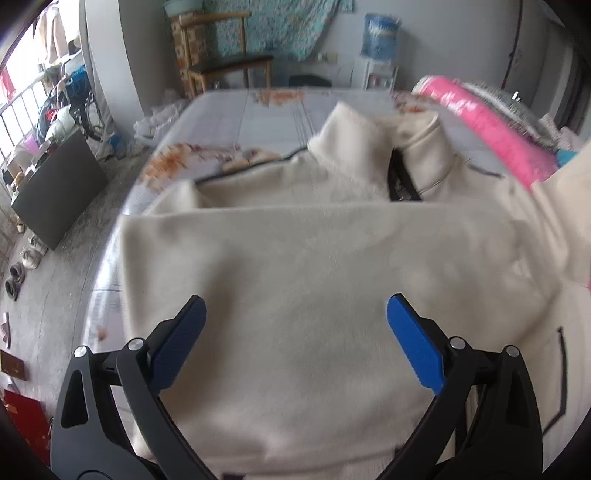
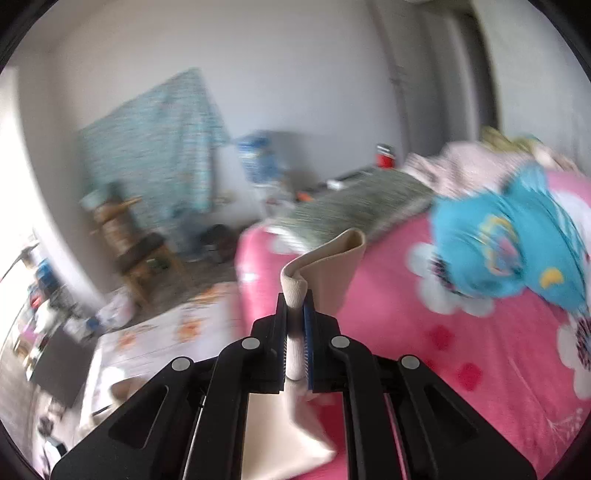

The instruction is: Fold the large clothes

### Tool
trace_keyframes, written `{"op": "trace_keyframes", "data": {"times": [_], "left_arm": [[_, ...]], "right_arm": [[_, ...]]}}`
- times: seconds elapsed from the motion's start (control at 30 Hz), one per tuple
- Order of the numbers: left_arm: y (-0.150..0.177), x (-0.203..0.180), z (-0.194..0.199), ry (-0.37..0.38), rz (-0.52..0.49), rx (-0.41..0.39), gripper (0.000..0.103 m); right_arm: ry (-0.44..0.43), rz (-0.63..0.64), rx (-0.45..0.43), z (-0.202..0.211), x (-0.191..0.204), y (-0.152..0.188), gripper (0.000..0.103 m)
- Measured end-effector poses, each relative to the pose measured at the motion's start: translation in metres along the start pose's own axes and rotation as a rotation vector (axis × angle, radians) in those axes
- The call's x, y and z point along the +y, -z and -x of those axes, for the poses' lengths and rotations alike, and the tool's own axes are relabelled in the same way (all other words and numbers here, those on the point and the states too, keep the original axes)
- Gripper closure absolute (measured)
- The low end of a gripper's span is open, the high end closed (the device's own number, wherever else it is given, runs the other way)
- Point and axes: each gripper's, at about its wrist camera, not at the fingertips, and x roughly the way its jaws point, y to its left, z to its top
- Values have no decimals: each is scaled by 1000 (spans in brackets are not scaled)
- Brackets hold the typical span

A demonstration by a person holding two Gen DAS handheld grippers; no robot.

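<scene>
Bedroom setup for us today, with a bed [image 1: 229, 110] in a pale floral sheet as our work surface and grey walls behind it. Our left gripper [image 1: 295, 332] hangs with its blue pads spread wide, nothing between them, right above the cream fleece jacket [image 1: 295, 251] that's lying across the sheet with its stand-up collar [image 1: 354, 147] pointing away from us. Our right gripper [image 2: 295, 317] is clamped tight on a beige cuff [image 2: 325, 266] of that same jacket; the fabric sticks up past the fingertips and more of it droops below the jaws. Behind that we've got a pink flowered blanket [image 2: 424, 332] with a crumpled blue garment [image 2: 509, 251] on it, though the right view is pretty smeared. Further out there's a wooden chair [image 1: 229, 62] by the wall, a teal patterned cloth [image 1: 280, 26] hanging behind it, and a water dispenser [image 1: 380, 40].
</scene>
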Motion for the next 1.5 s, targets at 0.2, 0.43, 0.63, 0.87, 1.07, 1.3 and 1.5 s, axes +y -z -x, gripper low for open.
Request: {"op": "trace_keyframes", "data": {"times": [0.2, 0.43, 0.63, 0.87, 1.07, 1.3, 1.5], "left_arm": [[16, 33, 24, 101, 64, 52, 54], [47, 83, 24, 262, 190, 139, 87], [59, 109, 25, 399, 267, 129, 87], [46, 115, 27, 572, 371, 126, 74], [19, 95, -2, 640, 465, 197, 66], [-5, 59, -54, 599, 486, 283, 69], [-16, 22, -51, 432, 323, 235, 96]], "right_arm": [[-185, 115, -8, 21, 109, 25, 95], [-402, 216, 104, 1, 229, 111, 95], [-521, 310, 398, -60, 302, 231, 92], [-578, 272, 580, -77, 284, 277, 61], [-432, 265, 422, -43, 191, 230, 56], [-249, 214, 408, -46, 99, 214, 56], [-212, 211, 404, -44, 65, 224, 56]]}}
